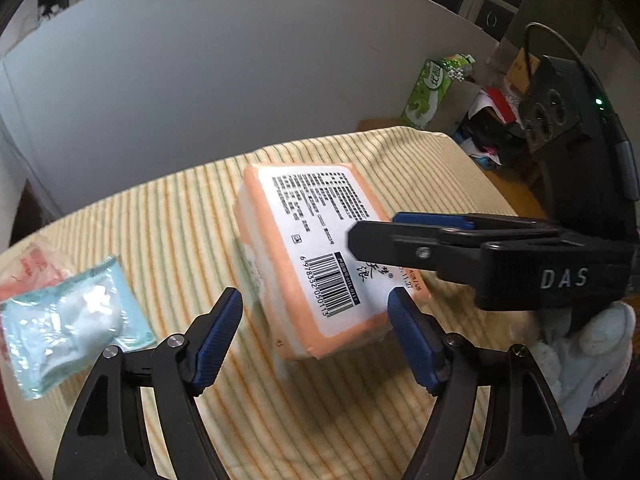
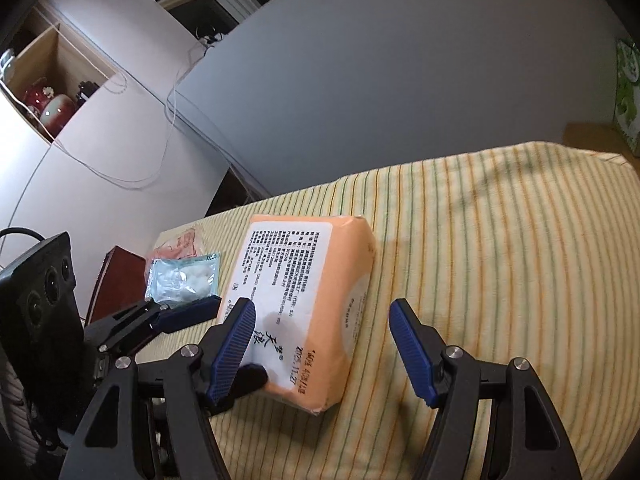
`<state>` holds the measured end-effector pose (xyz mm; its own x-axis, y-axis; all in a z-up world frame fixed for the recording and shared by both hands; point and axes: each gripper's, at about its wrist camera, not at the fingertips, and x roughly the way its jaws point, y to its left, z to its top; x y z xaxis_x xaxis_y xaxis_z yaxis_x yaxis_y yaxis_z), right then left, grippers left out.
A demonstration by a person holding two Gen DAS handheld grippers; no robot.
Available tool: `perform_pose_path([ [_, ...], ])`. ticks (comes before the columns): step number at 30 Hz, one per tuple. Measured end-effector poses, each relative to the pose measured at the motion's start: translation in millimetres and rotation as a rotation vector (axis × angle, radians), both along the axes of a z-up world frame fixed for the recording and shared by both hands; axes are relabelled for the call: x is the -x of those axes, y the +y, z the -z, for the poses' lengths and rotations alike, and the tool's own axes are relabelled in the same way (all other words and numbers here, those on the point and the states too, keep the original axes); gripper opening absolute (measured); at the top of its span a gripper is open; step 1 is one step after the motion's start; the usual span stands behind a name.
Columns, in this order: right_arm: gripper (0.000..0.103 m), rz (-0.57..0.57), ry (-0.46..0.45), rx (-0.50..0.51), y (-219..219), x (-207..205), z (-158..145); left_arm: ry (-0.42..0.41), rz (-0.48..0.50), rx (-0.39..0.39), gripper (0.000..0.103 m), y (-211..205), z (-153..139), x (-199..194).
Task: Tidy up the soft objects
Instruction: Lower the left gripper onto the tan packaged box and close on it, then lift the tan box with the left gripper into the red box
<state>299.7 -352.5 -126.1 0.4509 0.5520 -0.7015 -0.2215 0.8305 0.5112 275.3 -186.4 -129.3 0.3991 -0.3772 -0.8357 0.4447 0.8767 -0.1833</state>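
While both grippers crowd the orange tissue pack (image 1: pixel 316 248), the main risk is a collision or a one-sided shove.

Left wrist view: left gripper (image 1: pixel 316 312) is spread wide, jaws straddling the pack's near end, not visibly touching it. Pack lies on the striped cloth (image 1: pixel 168 220), near end seemingly raised off it. Right gripper (image 1: pixel 374 236) reaches in from the right over the label; from this side I cannot tell its opening. If the left closes now, its right finger could strike the right gripper. A slick wrapper over soft tissue may squash and slip.

Right wrist view: right gripper (image 2: pixel 322 318) is wide open, left finger over the label, right finger off the pack's side above the cloth. Closing from here would likely push the pack toward the left gripper's finger (image 2: pixel 192 312).

Around: blue-green sachet (image 1: pixel 68 320) and pink sachet (image 1: pixel 32 268) lie together, well left of the pack; green carton (image 1: pixel 432 92) beyond the cloth. Neither blocks access.
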Motion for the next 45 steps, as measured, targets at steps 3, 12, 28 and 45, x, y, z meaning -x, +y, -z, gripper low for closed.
perform_pose_path([
  [3,0.066,-0.009,0.015,0.004,4,-5,4,0.001,0.010,0.014,0.075,-2,1,-1],
  [12,0.063,-0.049,0.033,-0.009,16,-9,6,0.011,0.034,0.030,0.075,-10,6,-4],
  [28,0.052,-0.025,-0.062,0.003,8,25,-23,-0.150,0.052,-0.042,0.066,-16,-15,30],
  [45,0.052,-0.059,-0.204,0.044,39,83,-84,-0.298,0.023,-0.034,0.066,13,-68,84],
])
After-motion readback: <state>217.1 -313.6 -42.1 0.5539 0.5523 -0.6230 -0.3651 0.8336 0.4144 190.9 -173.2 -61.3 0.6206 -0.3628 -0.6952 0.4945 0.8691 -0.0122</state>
